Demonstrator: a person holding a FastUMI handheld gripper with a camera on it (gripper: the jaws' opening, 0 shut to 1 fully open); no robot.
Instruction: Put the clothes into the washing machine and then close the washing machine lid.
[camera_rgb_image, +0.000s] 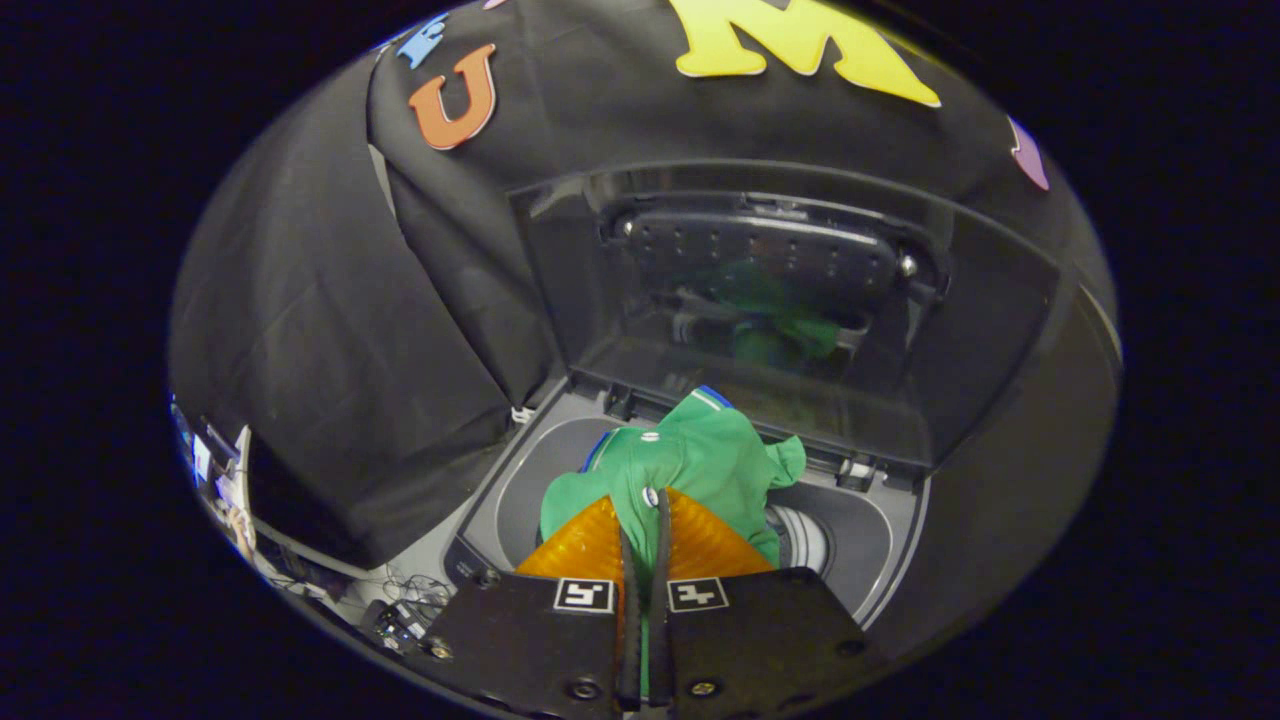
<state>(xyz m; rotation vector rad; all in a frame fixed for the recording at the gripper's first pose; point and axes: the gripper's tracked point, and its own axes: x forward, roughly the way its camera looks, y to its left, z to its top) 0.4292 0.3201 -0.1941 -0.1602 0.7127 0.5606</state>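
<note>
The black cloth wall (330, 330) hangs behind and to the left of everything, draped in folds down to the washer's left edge.

The washer (885, 560) sits below the gripper, a top-loader with a grey rim around a round opening. Its lid (980, 330) stands raised at the back, tilted up against the wall, dark and glossy, with a perforated panel on its inner face. A dim green reflection of the shirt shows in the lid's lower part. Part of the drum (800, 540) shows through the opening, just to the right of the shirt, pale and ribbed.

The shirt (710, 460) is green with a blue and white striped collar edge and small white buttons. It hangs bunched over the washer's opening, just ahead of the fingers, its upper part rising toward the lid's hinge line and one fold sticking out to the right. A strip of green cloth runs down between the two fingers.

The gripper (648, 520) is clenched on the shirt: its fingers (590, 545) stand almost together, both pressing the cloth caught between them, above the opening.

Beyond the washer's left side, low down, lies a small clutter of cables (405, 600) and gear, too small to tell apart.
</note>
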